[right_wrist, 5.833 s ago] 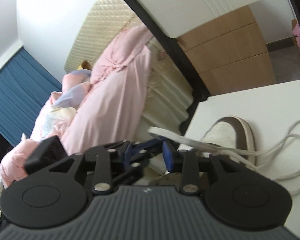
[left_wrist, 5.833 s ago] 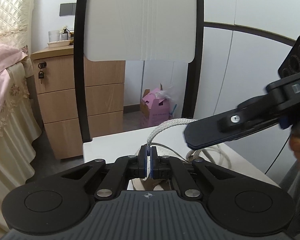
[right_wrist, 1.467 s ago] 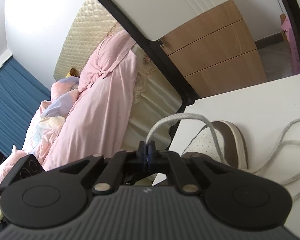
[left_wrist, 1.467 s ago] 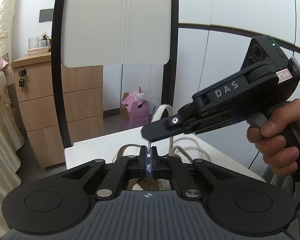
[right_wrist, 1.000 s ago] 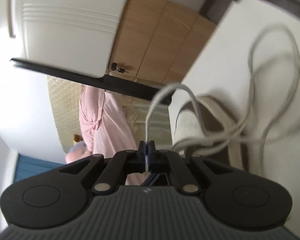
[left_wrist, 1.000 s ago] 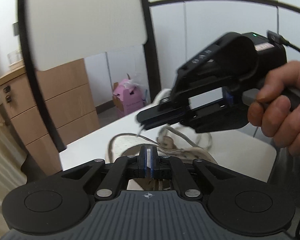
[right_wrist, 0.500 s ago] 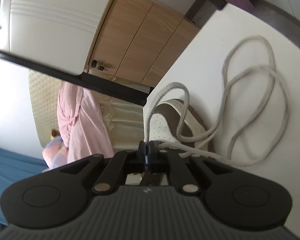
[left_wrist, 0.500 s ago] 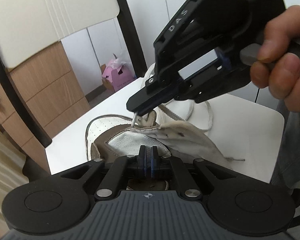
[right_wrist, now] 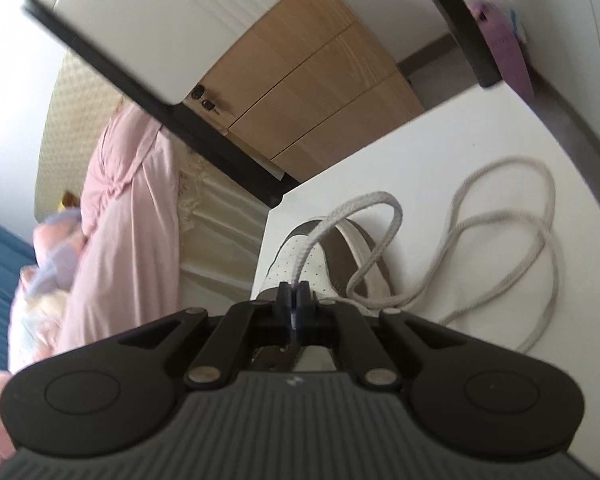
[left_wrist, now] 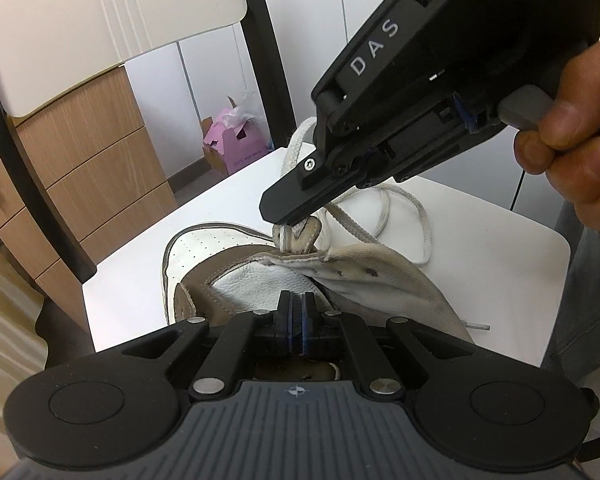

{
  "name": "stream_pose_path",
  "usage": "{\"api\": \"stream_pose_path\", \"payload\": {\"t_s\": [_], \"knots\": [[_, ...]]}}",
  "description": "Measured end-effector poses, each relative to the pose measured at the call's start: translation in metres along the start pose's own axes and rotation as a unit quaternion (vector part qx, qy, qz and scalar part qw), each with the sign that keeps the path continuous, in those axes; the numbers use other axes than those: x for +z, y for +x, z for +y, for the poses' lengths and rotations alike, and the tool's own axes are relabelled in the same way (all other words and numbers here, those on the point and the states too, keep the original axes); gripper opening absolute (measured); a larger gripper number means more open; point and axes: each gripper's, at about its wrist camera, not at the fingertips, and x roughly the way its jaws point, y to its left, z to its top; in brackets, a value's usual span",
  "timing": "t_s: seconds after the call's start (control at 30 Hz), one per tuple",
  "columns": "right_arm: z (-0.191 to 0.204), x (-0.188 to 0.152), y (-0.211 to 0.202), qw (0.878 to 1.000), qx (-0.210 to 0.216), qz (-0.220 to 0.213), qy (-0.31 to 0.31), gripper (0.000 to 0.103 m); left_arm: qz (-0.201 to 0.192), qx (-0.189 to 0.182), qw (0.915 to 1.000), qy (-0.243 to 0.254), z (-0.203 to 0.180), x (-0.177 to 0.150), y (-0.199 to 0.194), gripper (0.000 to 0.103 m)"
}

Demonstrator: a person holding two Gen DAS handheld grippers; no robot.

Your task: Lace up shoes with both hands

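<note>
A white and brown shoe (left_wrist: 236, 280) lies on the white chair seat (left_wrist: 480, 248), toe pointing away. Its pale lace (left_wrist: 424, 232) trails in loose loops behind it. My right gripper (left_wrist: 279, 222) comes in from the upper right, held by a hand (left_wrist: 572, 152), and its tip is at the eyelet flap (left_wrist: 300, 236). In the right wrist view that gripper (right_wrist: 295, 295) is shut on the lace (right_wrist: 380, 200), which arches up over the shoe's toe (right_wrist: 320, 256). My left gripper (left_wrist: 297, 312) is shut just above the shoe's tongue, with nothing showing between its pads.
The chair's white back (left_wrist: 100, 12) and black frame (left_wrist: 20, 152) rise behind the seat. A wooden drawer unit (left_wrist: 100, 168) and a pink box (left_wrist: 232, 144) stand on the floor beyond. A bed with pink cloth (right_wrist: 120, 220) lies to the left.
My left gripper no longer holds the lace tip and has sunk closer to the shoe. My right gripper, open at first, is shut on the lace and has rolled, its tip staying at the eyelet flap.
</note>
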Motion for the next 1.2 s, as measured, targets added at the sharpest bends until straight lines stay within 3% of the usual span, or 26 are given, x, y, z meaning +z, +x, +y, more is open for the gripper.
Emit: {"api": "stream_pose_path", "payload": {"t_s": [0.4, 0.73, 0.87, 1.2], "knots": [[0.008, -0.001, 0.007, 0.999, -0.01, 0.001, -0.035, 0.003, -0.017, -0.015, 0.9972, -0.071, 0.019, 0.007, -0.008, 0.005], [0.016, -0.001, 0.008, 0.997, -0.026, 0.011, -0.078, 0.003, -0.022, 0.01, 0.9993, -0.027, 0.005, 0.009, -0.009, 0.006], [0.014, -0.002, 0.01, 0.997, -0.025, 0.017, -0.071, 0.003, -0.027, 0.028, 0.9993, 0.002, -0.004, 0.005, -0.005, 0.006], [0.011, -0.003, 0.014, 0.998, -0.012, 0.034, -0.06, 0.003, -0.009, 0.032, 0.9993, 0.014, -0.006, 0.006, 0.0, 0.006]]}}
